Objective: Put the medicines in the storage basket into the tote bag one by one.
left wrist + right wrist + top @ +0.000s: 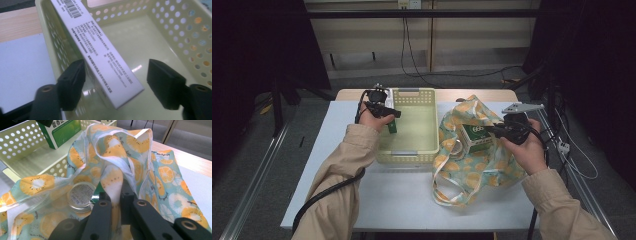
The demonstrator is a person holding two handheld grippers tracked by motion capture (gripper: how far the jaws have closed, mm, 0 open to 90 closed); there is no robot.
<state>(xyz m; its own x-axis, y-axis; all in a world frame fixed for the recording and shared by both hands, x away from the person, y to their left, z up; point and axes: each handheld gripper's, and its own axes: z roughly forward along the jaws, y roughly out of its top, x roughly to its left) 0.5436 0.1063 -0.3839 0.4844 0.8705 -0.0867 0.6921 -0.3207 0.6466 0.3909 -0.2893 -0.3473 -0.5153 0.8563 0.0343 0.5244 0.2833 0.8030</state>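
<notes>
A long box (105, 55), white with print on this side and green (391, 125) from above, leans tilted inside the pale yellow basket (409, 152) by its left wall. My left gripper (117, 75) straddles the box's lower end. One pad (75, 72) is against the box and the other stands well off it, so the jaws are open. My right gripper (115, 200) is shut on a fold of the orange-print cloth bag (112, 177), holding its mouth up. Inside the bag (472, 165) lie a green-and-white box (476, 137) and a round lidded tin (80, 195).
The basket (22, 142) stands at the back middle of the pale table (362, 200), with the bag right beside it and its handles trailing toward the front edge. Cables run from both grippers along the person's sleeves. Dark floor and rails flank the table.
</notes>
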